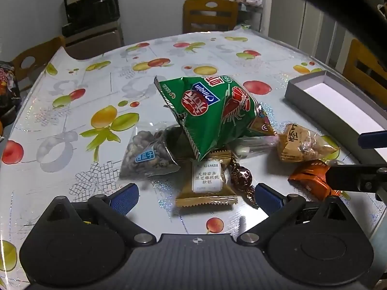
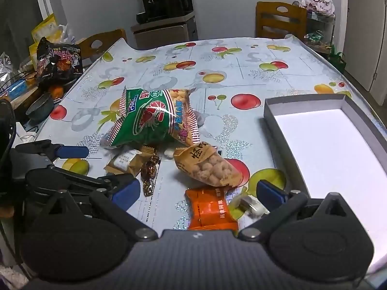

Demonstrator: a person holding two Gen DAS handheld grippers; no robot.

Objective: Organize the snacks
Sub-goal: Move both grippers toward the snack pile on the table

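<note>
Snacks lie piled mid-table, left of our grey box: a green prawn-cracker bag on top, then seed bag, nut packet, orange packet. Our left gripper and right gripper hover with jaws wide apart, holding nothing.

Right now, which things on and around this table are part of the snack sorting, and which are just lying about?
For the job:
green prawn bag
seed bag
gold cake packet
wrapped candies
nut pouch
orange packet
grey box, empty

Lying about:
black noodle pack
bowl
chairs
Dove bag
</note>
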